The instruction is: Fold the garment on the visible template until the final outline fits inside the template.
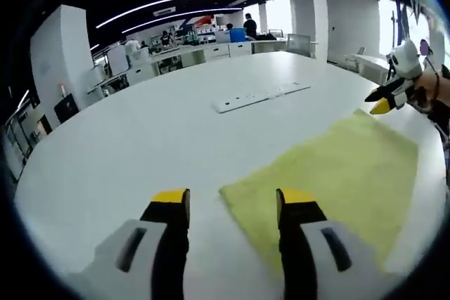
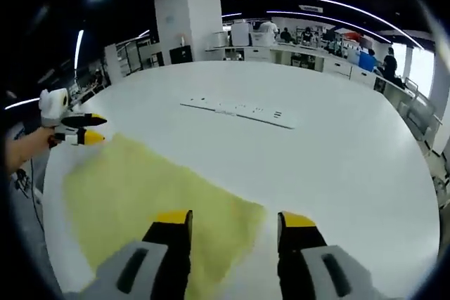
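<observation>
Here, cloths: one yellow garment (image 1: 330,180) is lying flat on the white table (image 1: 140,152).
Grippers: two; left gripper (image 1: 233,205) and right gripper (image 2: 235,224) are both hovering spread, at 6 o'clock.
Differences: left gripper view is catching people at 12 o'clock.

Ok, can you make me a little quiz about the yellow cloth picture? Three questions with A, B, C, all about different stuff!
1. Where does the yellow cloth lie?
A. on the white table
B. on the floor
C. on a chair

2. What colour are the tips of the left gripper?
A. red
B. yellow
C. green

3. How do the jaws of the right gripper stand?
A. shut on the cloth
B. shut on nothing
C. open

Answers:
1 A: the cloth lies flat on the tabletop.
2 B: both tips are yellow above black.
3 C: a wide gap shows between the jaws, over the cloth's corner.
</observation>
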Action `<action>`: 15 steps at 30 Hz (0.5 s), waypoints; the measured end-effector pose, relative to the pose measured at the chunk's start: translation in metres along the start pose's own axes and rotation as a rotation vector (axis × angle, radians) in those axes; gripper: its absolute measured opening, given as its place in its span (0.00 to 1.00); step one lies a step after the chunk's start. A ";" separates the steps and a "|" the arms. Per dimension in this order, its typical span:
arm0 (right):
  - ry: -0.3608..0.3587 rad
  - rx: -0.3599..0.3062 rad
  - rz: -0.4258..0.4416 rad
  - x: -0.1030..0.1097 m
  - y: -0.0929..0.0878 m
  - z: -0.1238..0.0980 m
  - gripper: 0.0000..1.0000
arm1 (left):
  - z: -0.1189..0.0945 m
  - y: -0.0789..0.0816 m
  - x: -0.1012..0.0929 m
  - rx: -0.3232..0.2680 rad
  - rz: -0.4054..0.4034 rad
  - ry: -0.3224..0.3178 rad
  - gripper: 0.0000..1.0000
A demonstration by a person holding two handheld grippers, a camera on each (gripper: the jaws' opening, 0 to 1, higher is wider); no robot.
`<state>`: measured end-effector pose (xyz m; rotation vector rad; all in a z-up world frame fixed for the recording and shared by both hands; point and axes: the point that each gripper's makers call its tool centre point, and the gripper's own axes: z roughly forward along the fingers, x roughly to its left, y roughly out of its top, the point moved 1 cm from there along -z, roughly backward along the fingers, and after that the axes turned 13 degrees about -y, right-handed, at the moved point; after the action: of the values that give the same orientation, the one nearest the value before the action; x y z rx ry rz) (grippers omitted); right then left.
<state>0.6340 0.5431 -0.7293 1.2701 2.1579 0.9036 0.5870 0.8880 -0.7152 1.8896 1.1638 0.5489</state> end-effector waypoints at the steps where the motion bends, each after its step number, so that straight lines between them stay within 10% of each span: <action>1: 0.013 0.005 -0.002 0.003 -0.001 -0.005 0.53 | -0.003 -0.001 -0.002 0.000 -0.008 -0.009 0.50; 15: 0.117 0.082 -0.038 0.031 -0.038 -0.058 0.76 | -0.047 -0.023 -0.044 -0.033 0.001 -0.156 0.62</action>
<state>0.5590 0.5401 -0.7207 1.2380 2.3237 0.9020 0.5206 0.8748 -0.7057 1.8696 1.0466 0.4112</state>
